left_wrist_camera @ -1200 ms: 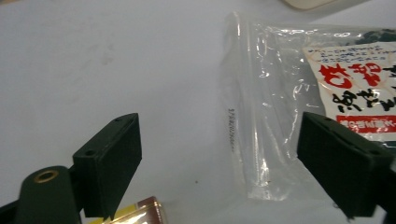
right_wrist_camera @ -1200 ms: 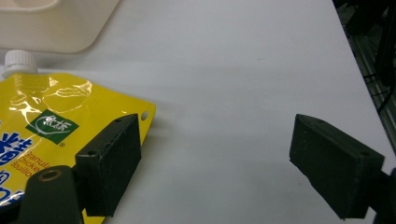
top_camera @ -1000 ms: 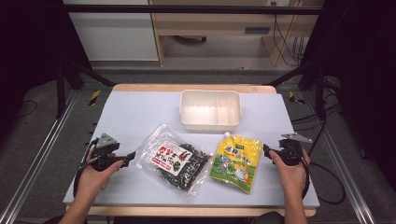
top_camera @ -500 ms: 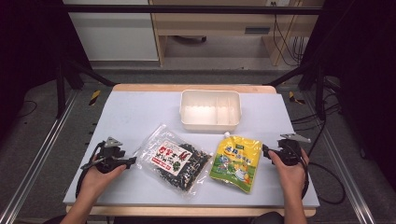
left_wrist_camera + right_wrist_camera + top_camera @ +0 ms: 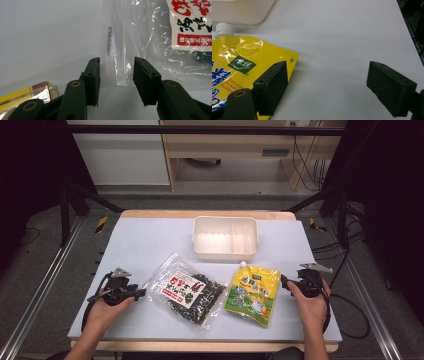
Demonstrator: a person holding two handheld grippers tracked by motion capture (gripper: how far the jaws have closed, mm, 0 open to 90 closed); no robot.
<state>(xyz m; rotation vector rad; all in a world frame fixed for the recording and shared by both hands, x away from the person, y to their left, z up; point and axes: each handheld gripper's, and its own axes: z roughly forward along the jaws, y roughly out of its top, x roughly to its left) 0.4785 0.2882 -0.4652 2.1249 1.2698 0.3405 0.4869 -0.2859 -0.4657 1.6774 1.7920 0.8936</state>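
The clear snack bag (image 5: 186,292) lies on the table (image 5: 150,240) beside a yellow pouch (image 5: 251,288). The left gripper (image 5: 116,72) has been closing — fingers narrowed around the bag's sealed edge, not yet pressing. The right gripper (image 5: 327,85) gapes wide — empty.

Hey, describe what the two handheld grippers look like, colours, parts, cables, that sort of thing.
Both the left gripper and the right gripper are black, each with a grey three-cornered plate on top and a black cable trailing from it. Close up, the jaws are flat black rectangular blocks on black link arms with brass-coloured pivot pins. The forearms are bare, with no sleeves in sight.
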